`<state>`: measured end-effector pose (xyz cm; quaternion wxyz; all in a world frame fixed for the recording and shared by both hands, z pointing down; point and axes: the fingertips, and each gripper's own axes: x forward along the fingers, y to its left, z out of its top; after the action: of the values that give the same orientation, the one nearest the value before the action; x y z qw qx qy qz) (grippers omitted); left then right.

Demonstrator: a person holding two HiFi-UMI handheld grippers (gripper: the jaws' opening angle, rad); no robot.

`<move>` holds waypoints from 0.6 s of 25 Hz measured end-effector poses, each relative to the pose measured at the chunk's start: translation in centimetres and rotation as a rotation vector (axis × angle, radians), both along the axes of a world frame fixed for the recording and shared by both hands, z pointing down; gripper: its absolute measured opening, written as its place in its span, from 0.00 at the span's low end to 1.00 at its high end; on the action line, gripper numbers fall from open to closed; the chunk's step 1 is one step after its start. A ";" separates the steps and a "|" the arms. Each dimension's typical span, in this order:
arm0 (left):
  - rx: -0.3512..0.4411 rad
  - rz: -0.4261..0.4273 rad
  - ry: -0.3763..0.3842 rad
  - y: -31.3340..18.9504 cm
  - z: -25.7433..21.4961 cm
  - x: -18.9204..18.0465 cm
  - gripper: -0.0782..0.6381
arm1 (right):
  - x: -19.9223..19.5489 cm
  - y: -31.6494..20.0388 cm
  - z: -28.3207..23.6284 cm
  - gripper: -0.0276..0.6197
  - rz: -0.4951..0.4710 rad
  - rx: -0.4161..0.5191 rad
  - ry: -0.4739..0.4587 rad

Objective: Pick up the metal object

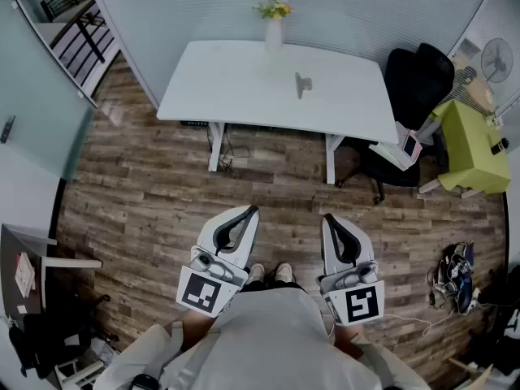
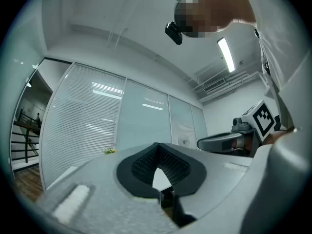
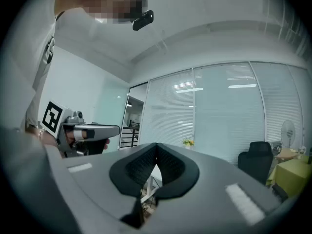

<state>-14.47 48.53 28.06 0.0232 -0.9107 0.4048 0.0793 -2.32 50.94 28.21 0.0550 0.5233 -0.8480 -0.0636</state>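
Head camera looks steeply down from above the person (image 1: 268,340), well back from the white worktop (image 1: 244,88). Each gripper camera sits close behind its own fingers (image 2: 134,169), facing roughly level toward that worktop. All three views share the flowers (image 1: 274,8) at its far edge.

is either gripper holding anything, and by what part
Nothing is held. The left gripper and right gripper are shut, empty; the metal object lies on the table.
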 end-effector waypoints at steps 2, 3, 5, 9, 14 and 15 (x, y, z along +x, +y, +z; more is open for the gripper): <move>-0.006 -0.002 0.005 0.2 0.2 -0.7 0.11 | -0.4 0.2 0.1 0.05 0.007 0.000 -0.014; -0.006 -0.002 0.002 0.2 0.3 -1.0 0.11 | -0.6 0.2 0.2 0.05 0.010 0.000 -0.020; 0.001 0.000 -0.013 0.0 0.5 -1.6 0.11 | -1.1 0.1 0.5 0.05 0.012 -0.002 -0.028; 0.002 0.006 -0.007 -0.3 0.4 -2.2 0.11 | -1.8 -0.2 0.6 0.05 0.010 -0.007 -0.030; -0.007 0.021 -0.011 -1.8 0.8 -1.6 0.11 | -1.3 -1.8 0.6 0.05 0.022 -0.004 -0.033; -0.005 0.024 -0.010 -2.2 0.8 -1.3 0.11 | -1.1 -2.3 0.8 0.05 0.021 -0.006 -0.033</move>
<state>-15.77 46.31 28.86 0.0220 -0.9158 0.3941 0.0741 -3.41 48.65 28.96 0.0432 0.5331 -0.8434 -0.0520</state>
